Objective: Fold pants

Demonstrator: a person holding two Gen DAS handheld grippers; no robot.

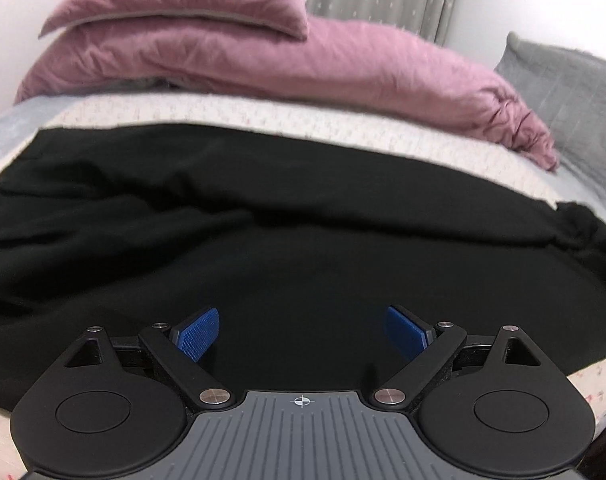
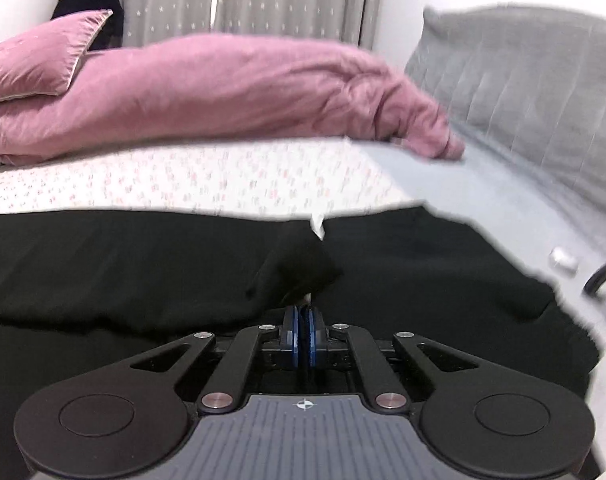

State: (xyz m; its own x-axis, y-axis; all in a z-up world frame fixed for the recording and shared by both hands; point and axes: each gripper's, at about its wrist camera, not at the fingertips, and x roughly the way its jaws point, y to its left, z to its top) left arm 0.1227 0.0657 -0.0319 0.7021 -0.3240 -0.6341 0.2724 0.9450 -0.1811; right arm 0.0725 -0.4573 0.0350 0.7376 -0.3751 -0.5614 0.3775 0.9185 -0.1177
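Black pants [image 1: 263, 208] lie spread across the flowered bed sheet [image 2: 191, 184], near a pink duvet [image 1: 343, 68]. Over them, the left gripper [image 1: 301, 330] stands wide open, while the right gripper [image 2: 303, 334] pinches a fold of their fabric.

No legible text, perhaps from blur.

The pants [image 1: 287, 216] were matt black cloth, softly creased; the duvet [image 1: 343, 68] was mauve cloth with a faint sheen; the bed sheet [image 2: 207, 180] was pale printed cotton; the left hand-held gripper [image 1: 301, 334] was matt black plastic, its pads [image 1: 197, 332] ribbed blue rubber, its pins brushed metal.
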